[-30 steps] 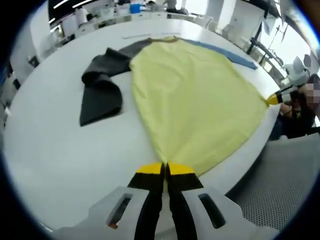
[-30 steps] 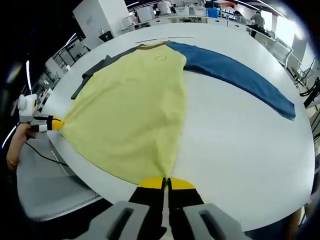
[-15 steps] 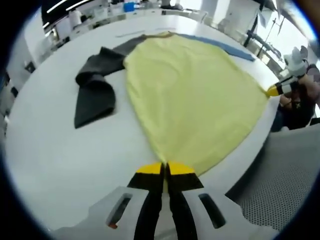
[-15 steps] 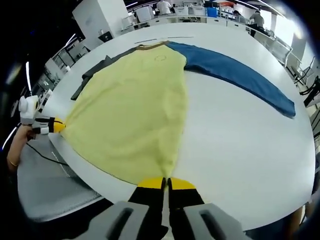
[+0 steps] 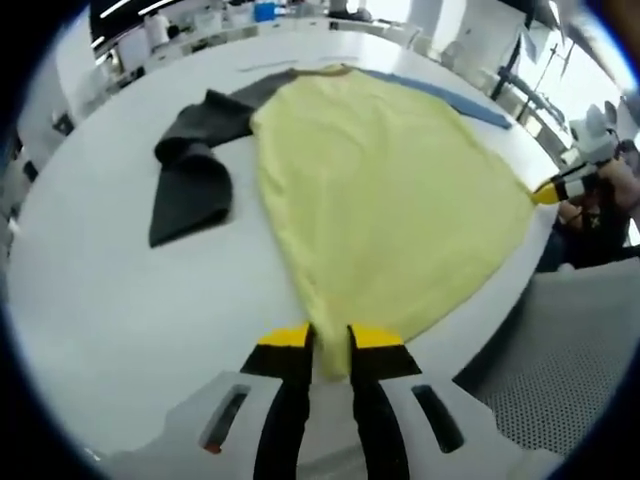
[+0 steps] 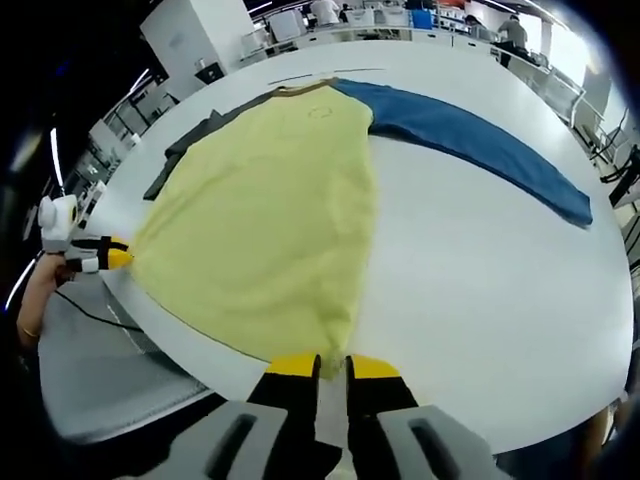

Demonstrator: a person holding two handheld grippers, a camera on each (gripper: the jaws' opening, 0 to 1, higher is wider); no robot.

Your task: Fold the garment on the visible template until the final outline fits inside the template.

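Left gripper view: left tool (image 5: 330, 338) jaws apart w/ yellow garment (image 5: 385, 195) hem between them. Right tool (image 6: 332, 367) likewise parted at hem; garment flat on white desk (image 6: 480, 260).

Yellow garment (image 5: 385, 190) was matt, smooth cloth; dark garment (image 5: 195, 165) matt, creased fabric; blue garment (image 6: 470, 135) denim-like; surface (image 6: 480, 260) smooth, slightly glossy white.

Pale yellow garment (image 5: 385, 190), dark grey cloth (image 5: 195, 165), blue cloth (image 6: 480, 140), white table (image 6: 480, 270), yellow-tipped tongs (image 6: 333, 366)
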